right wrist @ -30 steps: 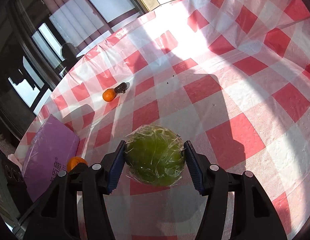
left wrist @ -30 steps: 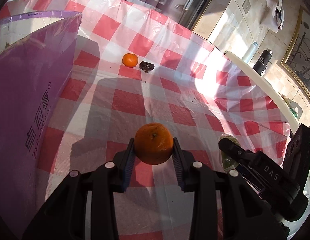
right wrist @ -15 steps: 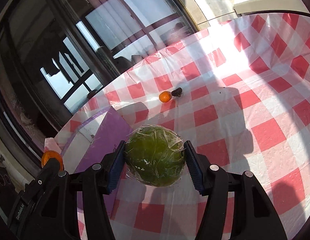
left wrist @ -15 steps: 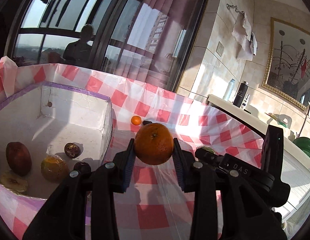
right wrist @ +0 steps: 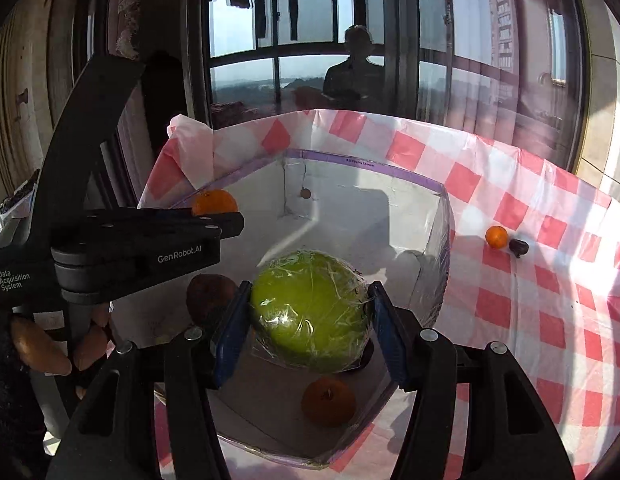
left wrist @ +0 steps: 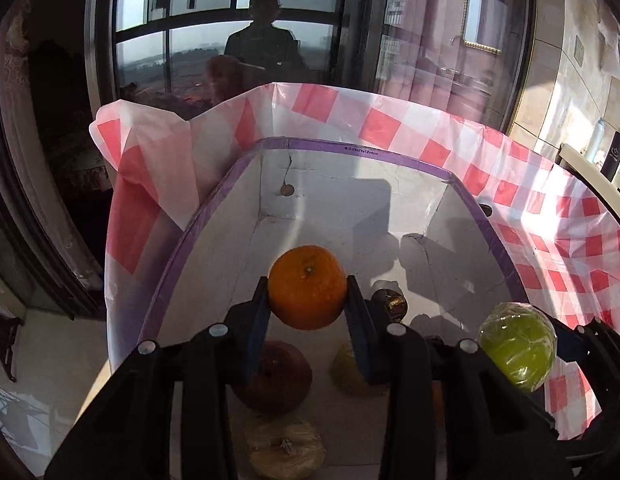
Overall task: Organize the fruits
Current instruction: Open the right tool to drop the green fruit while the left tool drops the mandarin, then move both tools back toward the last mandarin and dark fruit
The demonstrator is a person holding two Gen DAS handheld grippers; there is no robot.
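Note:
My left gripper [left wrist: 308, 300] is shut on an orange [left wrist: 307, 286] and holds it above the open purple-rimmed box [left wrist: 349, 148]. My right gripper [right wrist: 310, 312] is shut on a green fruit wrapped in plastic film [right wrist: 310, 310], also over the box [right wrist: 361, 168]; that fruit shows at the right of the left wrist view [left wrist: 517, 345]. Inside the box lie a dark red fruit [left wrist: 284, 384], a yellowish fruit [left wrist: 345, 364], a small dark fruit [left wrist: 389, 304], a pale fruit [left wrist: 286, 450] and an orange one [right wrist: 327, 400].
A small orange [right wrist: 496, 237] and a dark object [right wrist: 518, 247] lie on the red-checked tablecloth [right wrist: 549, 312] right of the box. The left gripper's body [right wrist: 122, 248] fills the left of the right wrist view. Windows stand behind the table; bottles [left wrist: 613, 156] at far right.
Both grippers have swung left from the open tablecloth to above the box, each still holding its fruit. The box's inside now fills both views.

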